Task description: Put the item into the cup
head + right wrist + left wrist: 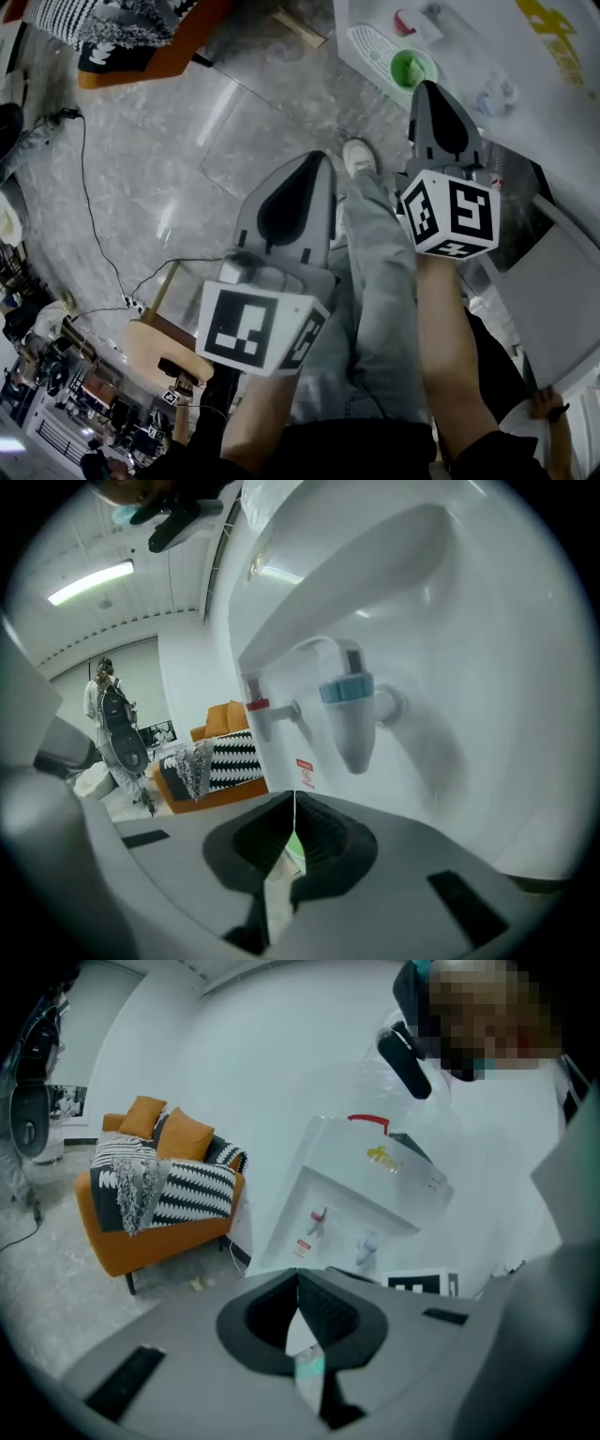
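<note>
Green cup [412, 67] sits just ahead of right gripper [428, 90], jaws together & empty; left gripper [314, 161], further back, likewise closed w/ nothing.

Grey marble floor [187, 141] fills most of my head view. On it: orange sofa [141, 52] upper left, thin black cable [94, 206] snaking down left side, wooden stool [164, 349] lower left, my shoe [359, 157] top centre. Upper right: white ribbed drip tray [368, 42], green cup [410, 68] standing at its right end.
</note>
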